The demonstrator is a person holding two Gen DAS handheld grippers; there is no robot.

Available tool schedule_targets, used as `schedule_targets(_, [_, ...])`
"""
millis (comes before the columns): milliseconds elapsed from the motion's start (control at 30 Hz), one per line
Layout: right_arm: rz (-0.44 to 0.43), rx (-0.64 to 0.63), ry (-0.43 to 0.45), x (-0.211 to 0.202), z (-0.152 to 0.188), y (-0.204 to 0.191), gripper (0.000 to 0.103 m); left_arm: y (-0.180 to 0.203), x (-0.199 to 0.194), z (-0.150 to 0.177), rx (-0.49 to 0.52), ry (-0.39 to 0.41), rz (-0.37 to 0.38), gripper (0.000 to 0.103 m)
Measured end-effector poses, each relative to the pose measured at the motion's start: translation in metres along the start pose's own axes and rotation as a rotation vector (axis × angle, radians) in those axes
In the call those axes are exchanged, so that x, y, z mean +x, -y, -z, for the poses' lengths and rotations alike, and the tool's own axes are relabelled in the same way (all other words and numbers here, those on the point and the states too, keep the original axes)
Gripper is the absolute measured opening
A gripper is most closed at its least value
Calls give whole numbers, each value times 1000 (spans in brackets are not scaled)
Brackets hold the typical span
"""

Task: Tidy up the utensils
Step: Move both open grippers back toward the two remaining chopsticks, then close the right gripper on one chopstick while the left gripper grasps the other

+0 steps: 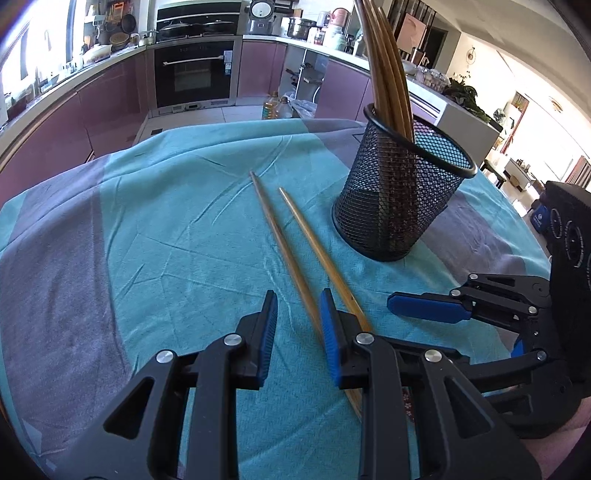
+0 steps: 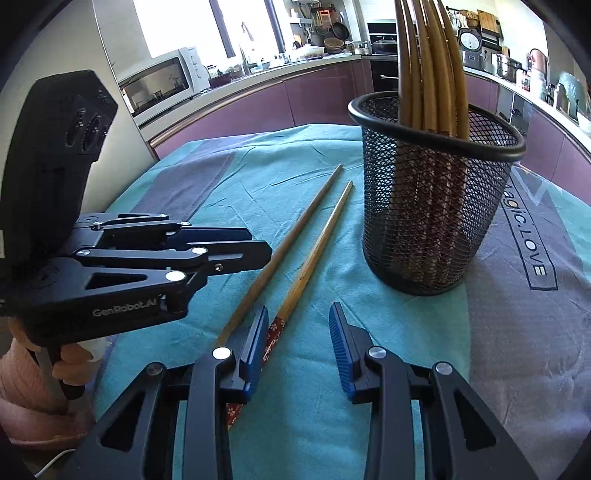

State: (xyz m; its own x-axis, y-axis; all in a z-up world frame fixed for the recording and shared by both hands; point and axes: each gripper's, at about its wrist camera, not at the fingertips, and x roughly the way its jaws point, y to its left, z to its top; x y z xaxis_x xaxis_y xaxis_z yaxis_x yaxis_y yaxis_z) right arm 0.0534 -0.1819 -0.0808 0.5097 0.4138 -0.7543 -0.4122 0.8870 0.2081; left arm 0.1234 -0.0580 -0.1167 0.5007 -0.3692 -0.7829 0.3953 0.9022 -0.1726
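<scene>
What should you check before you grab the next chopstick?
1. Left gripper jaws open: ok.
2. Left chopstick between the left jaws, unpinched: ok.
3. Right gripper jaws open, empty: ok.
4. Right chopstick lies free on the cloth: ok.
5. Mesh cup upright: ok.
6. Room in the cup beside the chopsticks already inside: ok.

A kitchen lay behind the table, which wore a teal and grey cloth (image 1: pixel 155 206). Mauve cabinets (image 1: pixel 110 110) ran under a pale countertop around a built-in black oven (image 1: pixel 194 75). A white microwave (image 2: pixel 159 81) stood below bright windows (image 2: pixel 173 22). Daylight flooded in, and pale tiles (image 1: pixel 188 120) covered the floor.
</scene>
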Motion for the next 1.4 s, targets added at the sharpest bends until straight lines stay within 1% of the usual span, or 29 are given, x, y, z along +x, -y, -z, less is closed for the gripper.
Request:
schedule_targets(200, [-3, -3, 1, 1, -1, 0, 33, 1, 11, -3, -6, -32, 11, 24])
schedule_targets(367, [-3, -4, 0, 2, 0, 0, 33, 3, 16, -4, -3, -32, -13, 22])
schedule_targets(467, [-5, -2, 1, 2, 0, 1, 32, 2, 15, -3, -17, -30, -8, 15])
schedule_targets(500, [-5, -2, 1, 1, 0, 1, 32, 2, 15, -2, -24, -31, -5, 11])
schedule_targets(533, [-4, -2, 1, 1, -1, 2, 32, 2, 14, -1, -32, -32, -5, 10])
schedule_targets(667, [-7, 1, 2, 0, 0, 4, 32, 2, 8, 7, -50, -26, -29, 10])
schedule_targets(833, [-10, 8, 0, -1, -2, 7, 32, -3, -3, 21, -98, -28, -29, 9])
schedule_targets(967, [-7, 15, -1, 1, -6, 7, 32, 0, -9, 30, -95, -32, -37, 9])
schedule_targets(1033, [-9, 19, -2, 2, -8, 8, 32, 0, -9, 30, -95, -37, -31, 10])
schedule_targets(1233, [-1, 27, -4, 9, -16, 8, 32, -2, -3, 22, -64, -37, -44, 12])
schedule_targets(1400, [6, 38, -6, 15, -23, 10, 29, -4, 4, 13, -43, -40, -54, 12])
